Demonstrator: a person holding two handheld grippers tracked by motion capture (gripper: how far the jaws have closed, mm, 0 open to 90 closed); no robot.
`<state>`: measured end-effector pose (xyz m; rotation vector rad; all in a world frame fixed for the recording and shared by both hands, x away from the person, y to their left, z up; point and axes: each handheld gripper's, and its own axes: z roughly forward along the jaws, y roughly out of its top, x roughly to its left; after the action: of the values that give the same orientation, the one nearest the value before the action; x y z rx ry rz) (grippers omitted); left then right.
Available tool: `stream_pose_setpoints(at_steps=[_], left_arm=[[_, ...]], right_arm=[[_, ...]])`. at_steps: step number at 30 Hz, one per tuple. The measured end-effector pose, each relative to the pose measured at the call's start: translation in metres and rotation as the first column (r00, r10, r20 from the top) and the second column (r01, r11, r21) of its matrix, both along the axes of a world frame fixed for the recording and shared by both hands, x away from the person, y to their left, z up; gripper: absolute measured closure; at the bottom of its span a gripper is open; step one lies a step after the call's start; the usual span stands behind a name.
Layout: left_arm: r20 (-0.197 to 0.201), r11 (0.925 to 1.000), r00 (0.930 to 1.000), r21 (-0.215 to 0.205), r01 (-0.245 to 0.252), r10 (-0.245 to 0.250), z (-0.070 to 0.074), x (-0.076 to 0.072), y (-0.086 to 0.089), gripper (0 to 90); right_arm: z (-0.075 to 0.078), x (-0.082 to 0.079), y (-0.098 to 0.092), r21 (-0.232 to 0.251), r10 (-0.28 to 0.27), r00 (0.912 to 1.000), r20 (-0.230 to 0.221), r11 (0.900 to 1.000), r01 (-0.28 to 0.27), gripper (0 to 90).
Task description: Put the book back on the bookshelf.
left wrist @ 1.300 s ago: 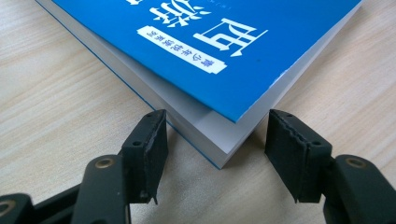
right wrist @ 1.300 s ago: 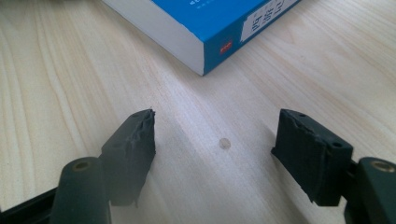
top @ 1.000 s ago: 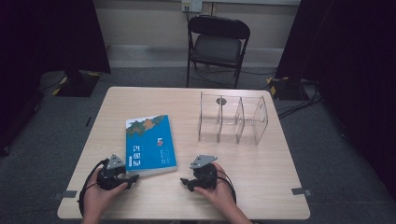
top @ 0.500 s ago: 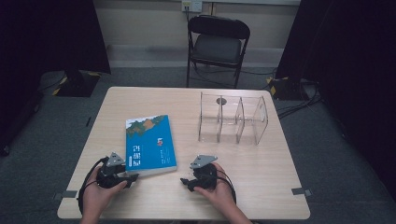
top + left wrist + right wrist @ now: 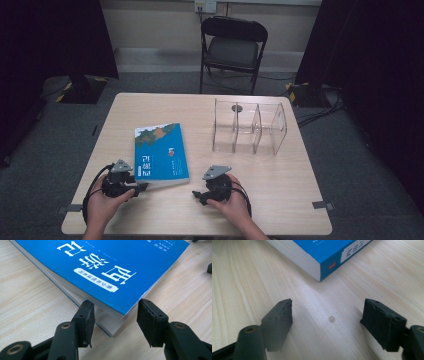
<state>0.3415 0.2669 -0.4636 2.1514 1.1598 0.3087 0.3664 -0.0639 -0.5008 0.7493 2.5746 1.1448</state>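
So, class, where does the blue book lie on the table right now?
In the high view the blue book lies flat, left of centre on the table, left of the clear divided rack.

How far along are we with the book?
Nothing looks finished: the book lies flat on the table, and the clear rack holds nothing. In hand: the left gripper, jaws just closing, straddles the book's near corner; pad contact is unclear. The right gripper, jaws just opening, holds nothing. Left: lifting, probably racking.
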Motion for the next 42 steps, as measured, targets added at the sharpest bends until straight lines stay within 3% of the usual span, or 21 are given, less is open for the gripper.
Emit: stream_pose_setpoints(at_steps=[3, 9, 21, 25, 30, 42], left_arm=[[0.006, 0.9999, 1.0000, -0.015, 0.003, -0.003, 0.003, 0.001, 0.001, 49.0], [0.018, 0.9999, 0.9998, -0.011, 0.013, -0.013, 0.007, 0.003, 0.001, 49.4], [0.030, 0.9997, 0.9994, -0.015, 0.018, -0.018, 0.012, 0.003, -0.001, 50.7], [0.032, 0.9996, 0.9993, -0.022, 0.020, -0.019, 0.013, 0.004, -0.001, 50.7], [0.035, 0.9996, 0.9992, -0.021, 0.021, -0.020, 0.015, 0.004, -0.001, 50.8], [0.048, 0.9988, 0.9985, -0.039, 0.028, -0.026, 0.020, 0.006, -0.002, 52.2]], right_arm=[[0.000, 0.001, 0.002, -0.014, -0.007, 1.0000, -0.002, 1.000, 0.006, 14.6], [0.002, 0.006, 0.005, -0.022, -0.021, 0.9994, -0.027, 1.000, 0.021, 13.6], [0.017, 0.016, 0.016, 0.020, -0.008, 0.9988, -0.049, 1.000, 0.009, 13.5], [0.028, 0.019, 0.029, 0.011, 0.026, 0.9996, -0.015, 1.000, -0.025, 13.6], [0.034, 0.022, 0.040, 0.026, 0.047, 0.9988, -0.012, 0.999, -0.047, 13.9], [0.033, 0.028, 0.076, 0.020, 0.098, 0.9951, 0.001, 0.995, -0.098, 14.1]])
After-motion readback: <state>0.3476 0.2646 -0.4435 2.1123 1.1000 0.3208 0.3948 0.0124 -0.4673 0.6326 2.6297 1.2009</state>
